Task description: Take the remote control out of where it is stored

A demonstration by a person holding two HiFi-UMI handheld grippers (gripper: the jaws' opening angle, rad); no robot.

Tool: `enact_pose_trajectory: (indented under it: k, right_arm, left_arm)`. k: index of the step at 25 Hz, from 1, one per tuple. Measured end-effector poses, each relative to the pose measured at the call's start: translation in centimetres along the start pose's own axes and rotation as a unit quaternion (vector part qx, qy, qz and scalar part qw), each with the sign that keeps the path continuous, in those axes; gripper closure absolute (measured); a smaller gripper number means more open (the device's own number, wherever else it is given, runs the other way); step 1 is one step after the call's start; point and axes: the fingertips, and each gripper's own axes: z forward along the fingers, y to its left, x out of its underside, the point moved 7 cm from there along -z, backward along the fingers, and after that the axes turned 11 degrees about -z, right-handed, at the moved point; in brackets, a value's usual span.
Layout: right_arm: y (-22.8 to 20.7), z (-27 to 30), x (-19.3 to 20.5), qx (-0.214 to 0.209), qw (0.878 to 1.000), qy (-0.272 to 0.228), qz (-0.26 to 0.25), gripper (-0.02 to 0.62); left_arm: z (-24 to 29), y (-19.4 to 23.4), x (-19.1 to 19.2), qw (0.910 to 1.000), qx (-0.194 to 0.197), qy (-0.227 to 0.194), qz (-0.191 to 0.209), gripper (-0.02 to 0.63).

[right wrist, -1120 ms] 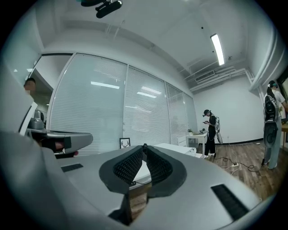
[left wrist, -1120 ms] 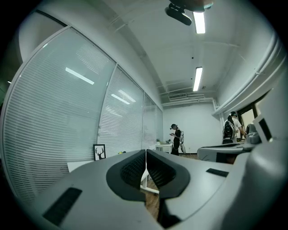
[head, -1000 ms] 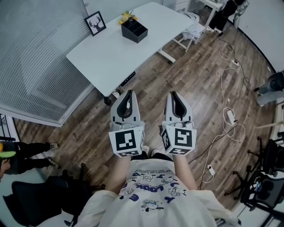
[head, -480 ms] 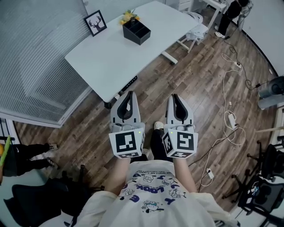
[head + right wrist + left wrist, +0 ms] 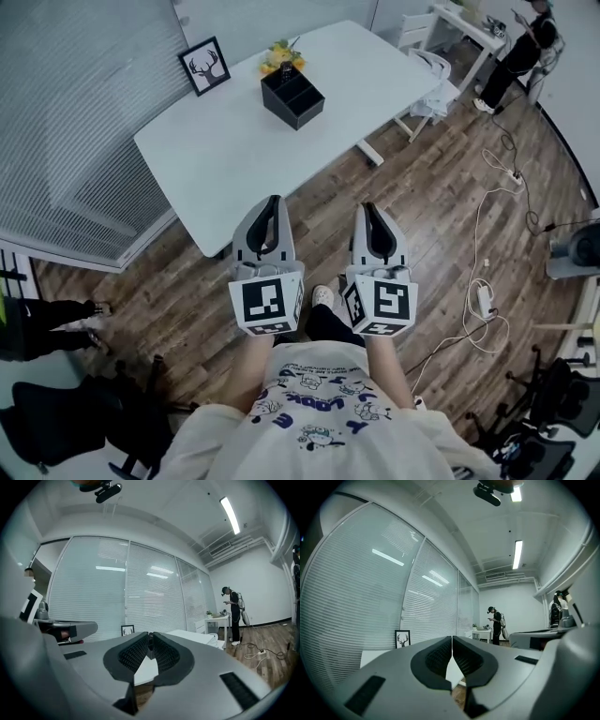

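A black open-topped organiser box (image 5: 292,95) stands on the white table (image 5: 234,150) ahead of me, with yellow flowers (image 5: 281,55) behind it; no remote control can be made out inside it from here. My left gripper (image 5: 272,202) and right gripper (image 5: 368,209) are held side by side over the wooden floor, short of the table's near edge. Both have their jaws closed tip to tip with nothing between them. In the left gripper view (image 5: 452,639) and the right gripper view (image 5: 149,636) the pads meet, and the table top shows beyond them.
A framed deer picture (image 5: 205,65) leans at the table's back left by the blinds. A white chair (image 5: 427,84) stands to the table's right. Cables and a power strip (image 5: 485,300) lie on the floor at right. A person (image 5: 525,47) stands far right; another person's legs (image 5: 47,319) show at left.
The table has come closer and sits lower in the head view as I walk toward it. Both grippers stay shut and side by side.
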Motion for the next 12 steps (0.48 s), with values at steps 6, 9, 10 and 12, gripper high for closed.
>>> enact_pose_trajectory:
  k: [6,9,10,12]
  right_arm:
    - [-5.5,6.6,-0.5,-0.032,0.999,-0.005,-0.007,0.545]
    - [-7.5,8.9,-0.1,-0.043,0.999,-0.004,-0.005,0.546]
    - [-8.1,9.6,0.2,-0.045,0.999,-0.002,-0.004,0.545]
    - [-8.9,10.9,0.8,-0.049,0.999,0.006,0.001,0.545]
  left_arm:
    - [7.2,-1.8,-0.4,0.9995,-0.027,-0.010,-0.012,0.589]
    - [9.7,-2.1,0.0,0.9990,-0.042,-0.009,-0.011,0.589]
    - [10.4,-2.1,0.2,0.9988,-0.047,-0.005,-0.010,0.589]
    - [11.6,-1.8,0.6,0.9982,-0.059,0.003,-0.009,0.589]
